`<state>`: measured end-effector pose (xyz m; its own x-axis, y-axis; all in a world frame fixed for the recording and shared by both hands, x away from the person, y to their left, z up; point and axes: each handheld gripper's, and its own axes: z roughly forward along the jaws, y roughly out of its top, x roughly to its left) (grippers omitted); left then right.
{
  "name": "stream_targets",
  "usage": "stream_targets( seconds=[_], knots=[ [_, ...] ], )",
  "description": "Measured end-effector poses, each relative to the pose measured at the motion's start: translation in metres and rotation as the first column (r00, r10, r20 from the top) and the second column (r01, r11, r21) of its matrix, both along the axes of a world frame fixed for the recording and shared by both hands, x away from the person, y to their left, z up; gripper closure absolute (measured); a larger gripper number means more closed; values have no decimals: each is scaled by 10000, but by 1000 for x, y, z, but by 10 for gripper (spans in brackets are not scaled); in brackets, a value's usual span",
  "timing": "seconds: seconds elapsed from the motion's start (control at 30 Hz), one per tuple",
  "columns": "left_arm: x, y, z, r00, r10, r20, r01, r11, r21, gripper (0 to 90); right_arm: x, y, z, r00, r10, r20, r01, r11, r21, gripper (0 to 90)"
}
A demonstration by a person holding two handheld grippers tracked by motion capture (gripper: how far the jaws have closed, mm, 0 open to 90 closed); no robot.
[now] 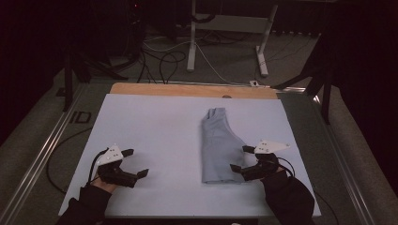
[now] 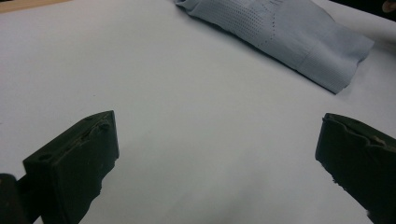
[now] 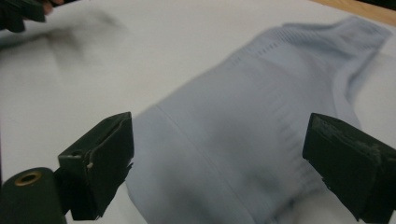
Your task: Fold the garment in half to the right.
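Near edge of the worktop (image 1: 141,117), white sheet over it: two hands in dark sleeves come in from below, each w/ a claw.

Left claw (image 1: 137,164) sits well left of the sock (image 1: 218,145), low over bare white surface. Jaws spread wide, nothing btwn them; in the left gripper view its claw (image 2: 217,154) frames only plain sheet, w/ the sock (image 2: 285,32) farther off, up and to the right, well apart from the tips. Grey three-cornered plate on top of it, cable trailing back toward the sleeve.

Right claw (image 1: 243,159) is just beside the sock's right edge, at its near end. Jaws wide apart, not pressing on anything. In the right gripper view the claw (image 3: 217,154) straddles the sock (image 3: 261,135): fabric lies btwn and beyond the two black jaws, pads clear of it on both sides. Pic a bit blurred there. Can't tell if the tips touch the cloth in the high view.

Sock itself: pale blue-grey, flat on the sheet, right of centre, long axis running near to far. Near end broad and squared, far end narrower. Fine ribbed/perforated knit visible in the left gripper view.

Beyond the sock: strip of bare wood (image 1: 192,90) at the worktop's far edge. Past that, floor w/ cables (image 1: 164,61) and white desk legs (image 1: 191,37).
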<state>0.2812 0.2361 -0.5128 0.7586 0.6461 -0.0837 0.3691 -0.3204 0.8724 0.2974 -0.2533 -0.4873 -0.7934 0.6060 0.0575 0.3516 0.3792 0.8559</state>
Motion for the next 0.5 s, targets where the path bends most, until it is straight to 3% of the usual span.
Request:
stream_targets(
  seconds=[0.5],
  knots=[
    [-1,5,0,10000,96,18,-96,9999,37,3,-19,-37,-25,9911,-1317,-200,1315,9912,-147,90]
  ],
)
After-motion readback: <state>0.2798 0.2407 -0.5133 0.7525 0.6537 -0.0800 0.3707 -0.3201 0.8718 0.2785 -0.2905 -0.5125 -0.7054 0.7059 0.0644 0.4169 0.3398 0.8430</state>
